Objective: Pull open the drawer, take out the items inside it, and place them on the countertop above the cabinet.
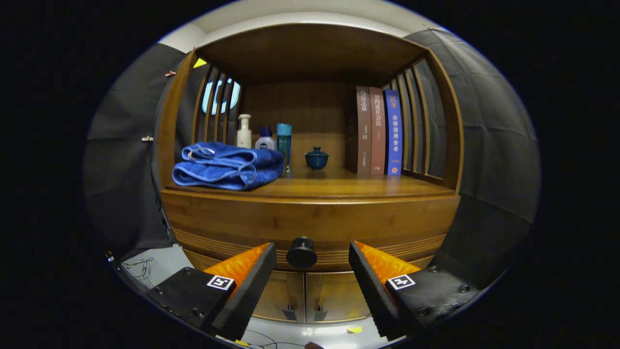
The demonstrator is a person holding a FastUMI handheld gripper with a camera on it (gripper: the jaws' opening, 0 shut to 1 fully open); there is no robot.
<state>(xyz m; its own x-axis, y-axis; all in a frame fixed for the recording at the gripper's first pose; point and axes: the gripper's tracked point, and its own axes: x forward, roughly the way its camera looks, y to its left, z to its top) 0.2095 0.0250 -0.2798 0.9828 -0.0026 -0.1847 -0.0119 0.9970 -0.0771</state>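
A wooden cabinet faces me, its drawer (310, 225) closed and flush with the front. The drawer's round black knob (301, 252) sits between my two fingertips, a little beyond them. My gripper (312, 259) is open, its black and orange fingers (252, 278) spread wide to either side of the knob without touching it. The countertop (339, 186) lies directly above the drawer. What the drawer holds is hidden.
On the countertop lie folded blue towels (226, 167) at the left, with a white pump bottle (244, 132), a small bottle (265, 139) and a teal tube (284, 145) behind them. A teal lidded cup (317, 158) and three upright books (379, 131) stand further right. Two cabinet doors (305, 295) sit below the drawer.
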